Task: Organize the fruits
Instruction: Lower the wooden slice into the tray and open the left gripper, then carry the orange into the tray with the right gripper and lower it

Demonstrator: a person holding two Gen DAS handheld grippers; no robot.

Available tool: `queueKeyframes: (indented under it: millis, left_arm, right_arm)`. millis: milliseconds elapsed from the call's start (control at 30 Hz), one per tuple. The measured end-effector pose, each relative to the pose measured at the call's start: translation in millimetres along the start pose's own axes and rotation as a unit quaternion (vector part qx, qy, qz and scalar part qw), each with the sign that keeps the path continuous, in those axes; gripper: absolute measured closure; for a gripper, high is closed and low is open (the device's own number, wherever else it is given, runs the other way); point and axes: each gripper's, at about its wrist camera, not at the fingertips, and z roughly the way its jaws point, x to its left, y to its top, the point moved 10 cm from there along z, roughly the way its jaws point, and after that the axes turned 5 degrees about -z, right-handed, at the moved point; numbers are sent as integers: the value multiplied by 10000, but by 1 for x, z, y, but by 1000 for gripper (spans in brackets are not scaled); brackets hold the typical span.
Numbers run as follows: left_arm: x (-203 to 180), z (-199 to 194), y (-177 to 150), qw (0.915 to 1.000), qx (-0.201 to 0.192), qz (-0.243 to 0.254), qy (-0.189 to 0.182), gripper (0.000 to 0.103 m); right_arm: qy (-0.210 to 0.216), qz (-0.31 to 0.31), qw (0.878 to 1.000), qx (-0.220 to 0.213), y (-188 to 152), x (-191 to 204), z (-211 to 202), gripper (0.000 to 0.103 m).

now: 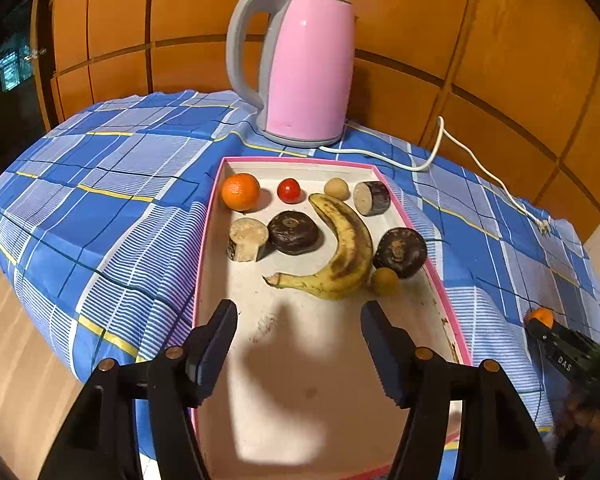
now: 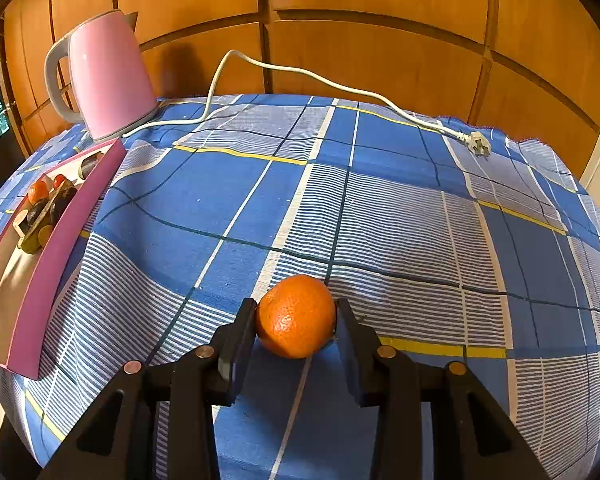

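Left gripper: the left gripper (image 1: 299,322) is held spread above the near, bare part of the tray, with nothing between its fingers.
Right gripper: the right gripper (image 2: 296,320) is closed on an orange (image 2: 297,316), which is pinched from both sides by the pads; in the left wrist view the same gripper is seen at the far right edge with a little of the orange showing.
Held orange: it is kept just over the checked blue cloth (image 2: 380,208) that covers the worktop, well to the right of the tray; whether it touches the cloth cannot be told.
Tray: a shallow white tray with a pink rim (image 1: 212,216) is laid on the cloth in front of the kettle.
Far row in tray: a second orange (image 1: 240,191) is set at the left rim, then a small red tomato (image 1: 289,190), a small tan round fruit (image 1: 336,188) and a cut piece with a dark skin (image 1: 372,197).
Middle of tray: another cut piece with a pale face (image 1: 247,238) is placed touching a dark round fruit (image 1: 293,232); a spotted banana (image 1: 340,256) is curved beside them.
Right side of tray: a second dark round fruit (image 1: 400,252) is seen near the right rim, with a small yellowish fruit (image 1: 385,280) just beside it and the banana.
Kettle: a pink kettle (image 1: 304,68) with a grey handle is stood upright behind the tray.
Cable: a white cable (image 2: 300,70) is trailed across the cloth, its plug (image 2: 479,143) left lying loose near the far right edge.
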Motion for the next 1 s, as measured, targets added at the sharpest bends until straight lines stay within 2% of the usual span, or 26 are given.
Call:
queueKeyframes:
  millis: [467, 1000]
  left_arm:
    - [3, -10, -16, 10000, 66, 43, 55, 35]
    - [4, -16, -17, 9999, -17, 78, 83, 29]
  right_arm:
    - [-1, -32, 9999, 97, 1, 0, 0, 64]
    - [-43, -129, 9998, 138, -1, 1, 1, 64]
